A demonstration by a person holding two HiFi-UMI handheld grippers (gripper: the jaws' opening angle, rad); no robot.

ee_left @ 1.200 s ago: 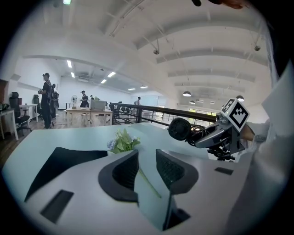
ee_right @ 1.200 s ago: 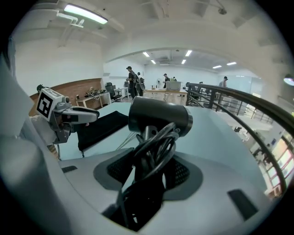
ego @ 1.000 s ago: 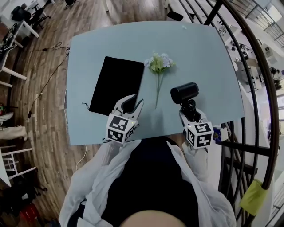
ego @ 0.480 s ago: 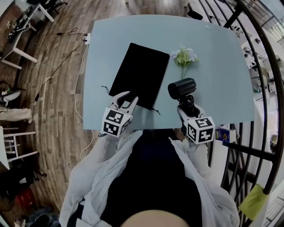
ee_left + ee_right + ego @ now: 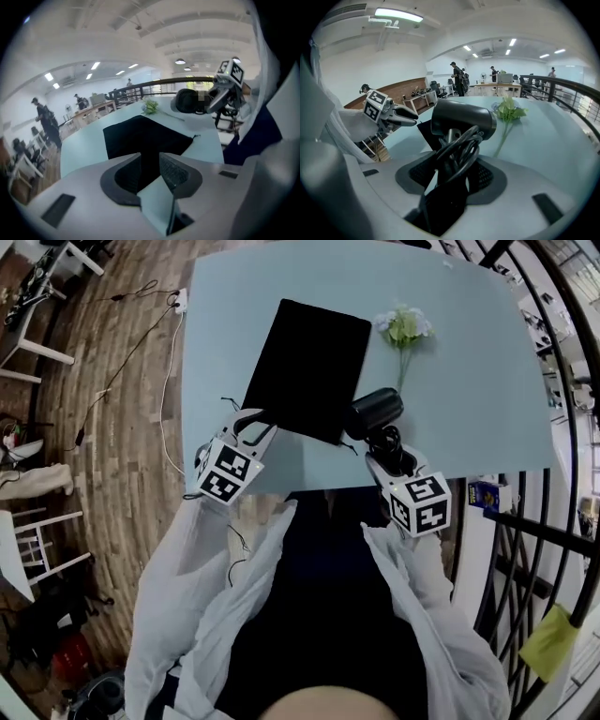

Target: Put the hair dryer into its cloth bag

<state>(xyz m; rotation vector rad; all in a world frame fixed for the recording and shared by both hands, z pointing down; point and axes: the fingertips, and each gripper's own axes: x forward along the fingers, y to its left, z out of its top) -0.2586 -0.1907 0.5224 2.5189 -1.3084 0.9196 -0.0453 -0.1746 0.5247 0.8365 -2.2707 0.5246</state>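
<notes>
**Dryer in hand, bag not yet opened**

At left, our left gripper (image 5: 255, 423) hovers by the near-left corner of the cloth bag (image 5: 309, 362). Its jaws are apart with nothing pinched between them. The bag lies flat on the table (image 5: 469, 399) and looks unopened. Just right of it, our right gripper (image 5: 386, 448) is clamped on the hair dryer (image 5: 373, 411) at its handle and coiled cord, with the barrel by the bag's near-right corner. A flower sprig (image 5: 405, 326) lies further right. Our judgement: the pickup is done; opening the bag's mouth and inserting the dryer remain.

From overhead and low, 3 views share table (image 5: 469, 381).
</notes>
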